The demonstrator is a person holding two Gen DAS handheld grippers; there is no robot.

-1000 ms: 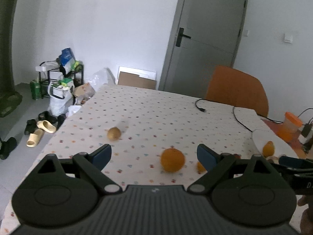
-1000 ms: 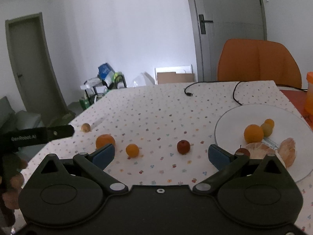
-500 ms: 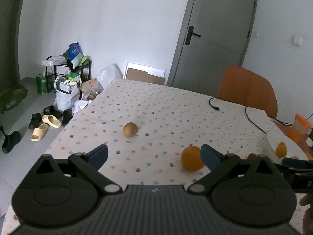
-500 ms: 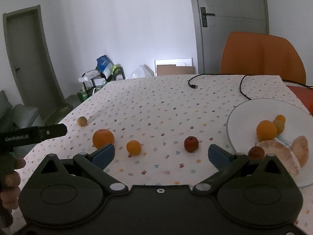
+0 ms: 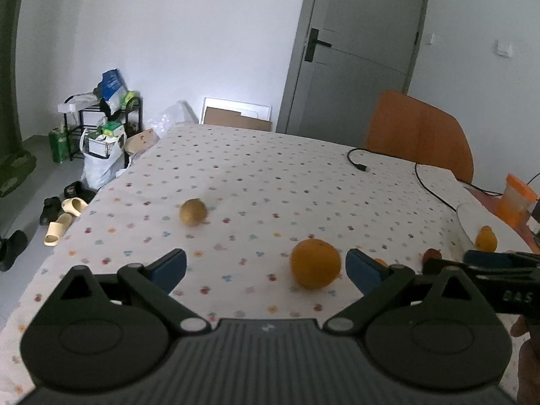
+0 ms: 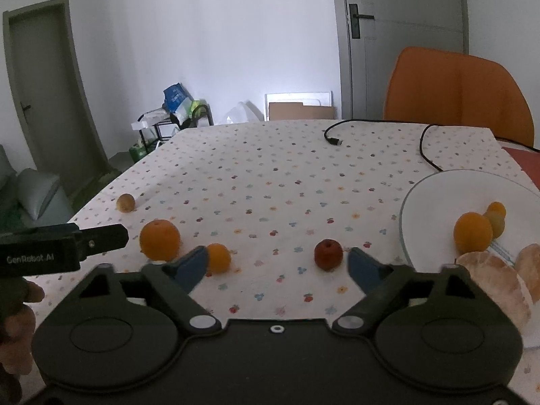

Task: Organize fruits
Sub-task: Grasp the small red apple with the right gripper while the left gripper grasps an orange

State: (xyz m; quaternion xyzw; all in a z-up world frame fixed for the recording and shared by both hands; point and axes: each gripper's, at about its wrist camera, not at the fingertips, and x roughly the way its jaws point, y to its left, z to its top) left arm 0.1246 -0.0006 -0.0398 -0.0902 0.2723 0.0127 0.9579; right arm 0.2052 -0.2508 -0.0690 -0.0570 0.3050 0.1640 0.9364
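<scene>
On the dotted tablecloth lie a large orange [image 6: 159, 240], a small orange [image 6: 218, 258], a small red fruit [image 6: 328, 254] and a brownish round fruit [image 6: 125, 201]. A white plate [image 6: 435, 195] at the right holds an orange [image 6: 472, 232], two smaller fruits and peeled citrus segments [image 6: 496, 287]. My right gripper [image 6: 275, 263] is open, with the red fruit just inside its right finger and the small orange by its left finger. My left gripper [image 5: 265, 265] is open above the table; the large orange [image 5: 315, 263] sits near its right finger and the brownish fruit [image 5: 193, 212] lies farther ahead.
A black cable [image 6: 398, 138] trails across the far right of the table. An orange chair [image 6: 455, 91] stands behind the table, an orange-lidded cup [image 5: 516, 202] at its right edge. A cluttered rack [image 5: 98, 118], bags and shoes [image 5: 64, 212] fill the floor to the left.
Both grippers moved forward and lower towards the fruits. In the left view the large orange shifted to the right finger; in the right view the red fruit and small orange now sit at the fingertips.
</scene>
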